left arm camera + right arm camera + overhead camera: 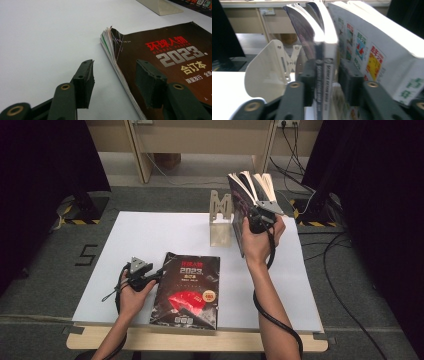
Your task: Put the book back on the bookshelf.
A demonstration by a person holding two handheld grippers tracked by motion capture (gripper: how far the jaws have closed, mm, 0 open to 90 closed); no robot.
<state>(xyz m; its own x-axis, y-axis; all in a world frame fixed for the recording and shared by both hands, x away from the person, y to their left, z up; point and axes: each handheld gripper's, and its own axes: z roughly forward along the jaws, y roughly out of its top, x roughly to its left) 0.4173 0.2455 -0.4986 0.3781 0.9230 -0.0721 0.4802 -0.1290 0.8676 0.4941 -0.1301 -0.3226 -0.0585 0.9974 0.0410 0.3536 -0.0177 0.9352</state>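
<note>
**Tech 1:** Jaws on right gripper [325, 67]: closed narrow on the spines of two thin magazines [329, 50], upright, just beside the bookend [269, 70] near the far right corner of the table [150, 230]. Jaws on left gripper [115, 65]: wide, gripping nothing, astride the left edge of the black bound volume [175, 50], flat at the near edge.

**Tech 2:** Handling?

**Tech 1:** For the magazines: probably light, limp and glossy, fanned open at the top. Grip low at the spine, never at loose pages. Expect slip on coated covers. For the bound volume: likely heavier and floppy, dog-eared at its far left corner. Slide one pad under the left edge and avoid the curled corner.

**Tech 2:** Surroundings?

**Tech 1:** Smooth white top, likely little friction. Grey carpet [50, 270] all round, black curtains [45, 155] on both sides, cables [340, 285] trailing at the right.
</note>
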